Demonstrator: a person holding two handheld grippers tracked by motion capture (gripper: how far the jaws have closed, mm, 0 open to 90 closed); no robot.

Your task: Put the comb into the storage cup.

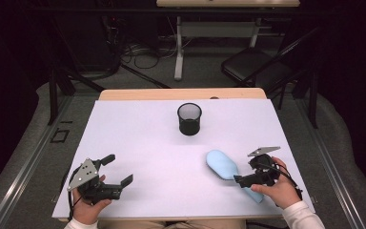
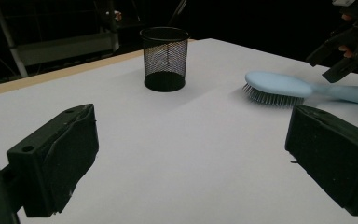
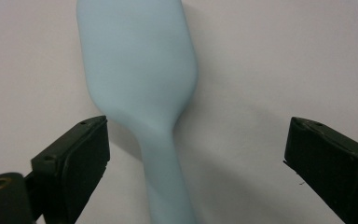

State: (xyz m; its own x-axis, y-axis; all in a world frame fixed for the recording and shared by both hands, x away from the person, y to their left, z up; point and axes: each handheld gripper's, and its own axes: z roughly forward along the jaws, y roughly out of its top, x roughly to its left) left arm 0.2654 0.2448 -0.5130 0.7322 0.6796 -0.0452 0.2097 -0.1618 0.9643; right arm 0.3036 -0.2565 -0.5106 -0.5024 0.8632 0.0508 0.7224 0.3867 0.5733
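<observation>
Hairbrush point(image 1: 222, 165), pale blue, lies bristles-down on the tabletop point(image 1: 143, 138), well apart from the mesh cup point(image 1: 189, 118). My right tool point(image 3: 196, 149) straddles its handle, jaws wide apart, touching nothing. Next I must lower and close. My left tool point(image 1: 116, 170) waits, also apart.

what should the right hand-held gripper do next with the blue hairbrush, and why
Probably lower a little and close on the handle. The right hand-held gripper hangs over the blue hairbrush with its jaws wide open on either side of the narrow handle, pads not touching it. The brush lies bristles down on the white table, apart from the mesh cup, so nothing blocks a grasp.
</observation>
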